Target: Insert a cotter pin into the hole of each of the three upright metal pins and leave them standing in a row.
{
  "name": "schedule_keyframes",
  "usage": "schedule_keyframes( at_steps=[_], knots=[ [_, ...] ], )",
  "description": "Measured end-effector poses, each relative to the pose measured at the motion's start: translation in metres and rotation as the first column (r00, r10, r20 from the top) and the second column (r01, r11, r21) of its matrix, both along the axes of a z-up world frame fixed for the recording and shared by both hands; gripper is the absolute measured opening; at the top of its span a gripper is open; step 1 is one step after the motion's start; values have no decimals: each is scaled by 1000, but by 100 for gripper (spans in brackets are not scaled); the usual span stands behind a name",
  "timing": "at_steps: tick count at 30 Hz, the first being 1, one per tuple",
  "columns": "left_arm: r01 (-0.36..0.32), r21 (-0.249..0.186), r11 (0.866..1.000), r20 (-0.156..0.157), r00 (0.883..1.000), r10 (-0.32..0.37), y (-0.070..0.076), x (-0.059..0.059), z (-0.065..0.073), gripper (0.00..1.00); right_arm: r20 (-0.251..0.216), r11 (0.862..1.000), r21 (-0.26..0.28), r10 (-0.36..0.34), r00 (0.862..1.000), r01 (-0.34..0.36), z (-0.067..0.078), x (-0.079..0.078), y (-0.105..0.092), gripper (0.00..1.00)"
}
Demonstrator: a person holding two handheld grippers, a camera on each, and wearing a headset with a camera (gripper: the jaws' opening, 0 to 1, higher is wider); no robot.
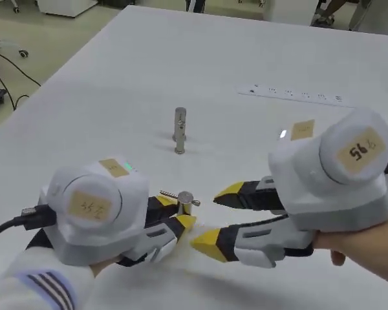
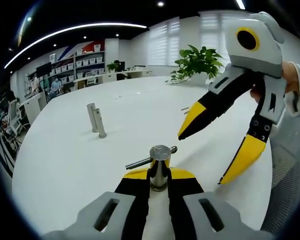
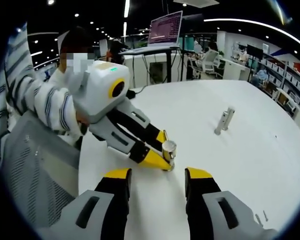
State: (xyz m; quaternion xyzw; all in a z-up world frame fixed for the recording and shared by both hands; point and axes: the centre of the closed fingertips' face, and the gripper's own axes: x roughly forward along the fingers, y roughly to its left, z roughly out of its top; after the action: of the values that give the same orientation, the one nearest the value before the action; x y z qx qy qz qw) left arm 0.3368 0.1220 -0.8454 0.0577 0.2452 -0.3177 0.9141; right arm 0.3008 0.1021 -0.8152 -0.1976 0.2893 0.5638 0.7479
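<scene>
A short metal pin (image 1: 185, 201) stands upright on the white table (image 1: 116, 84), with my left gripper (image 1: 180, 212) shut on its lower part. A thin cotter pin (image 2: 139, 162) passes through the hole under its round head and sticks out on both sides. My right gripper (image 1: 205, 219) hangs open just right of it, holding nothing. In the right gripper view that pin (image 3: 169, 149) stands ahead of my open jaws. Two more metal pins (image 1: 180, 131) stand upright close together farther back; whether they hold cotter pins I cannot tell.
A white power strip (image 1: 291, 94) lies at the table's far right. A black cable (image 1: 6, 225) trails from the left gripper. Desks, shelves and a potted plant (image 2: 200, 62) stand beyond the table.
</scene>
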Motion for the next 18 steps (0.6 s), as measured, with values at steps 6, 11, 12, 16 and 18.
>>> schedule_keyframes(
  at_steps=[6, 11, 12, 16, 18],
  knots=[
    [4, 6, 1000, 4, 1000, -4, 0, 0, 0, 11, -34, 999, 22, -28, 999, 29, -2, -7, -4, 74],
    [3, 4, 1000, 2, 1000, -3, 0, 0, 0, 11, -33, 999, 14, -28, 999, 29, -6, -14, -6, 92],
    [2, 4, 1000, 3, 1000, -2, 1, 0, 0, 11, -33, 999, 14, -29, 999, 29, -6, -16, -7, 95],
    [-1, 4, 1000, 2, 1000, 1, 1, 0, 0, 11, -45, 999, 17, -37, 998, 37, -5, -19, -10, 100],
    [-3, 4, 1000, 1, 1000, 3, 1, 0, 0, 11, -47, 999, 20, -43, 998, 44, -5, -20, -11, 100]
  ],
)
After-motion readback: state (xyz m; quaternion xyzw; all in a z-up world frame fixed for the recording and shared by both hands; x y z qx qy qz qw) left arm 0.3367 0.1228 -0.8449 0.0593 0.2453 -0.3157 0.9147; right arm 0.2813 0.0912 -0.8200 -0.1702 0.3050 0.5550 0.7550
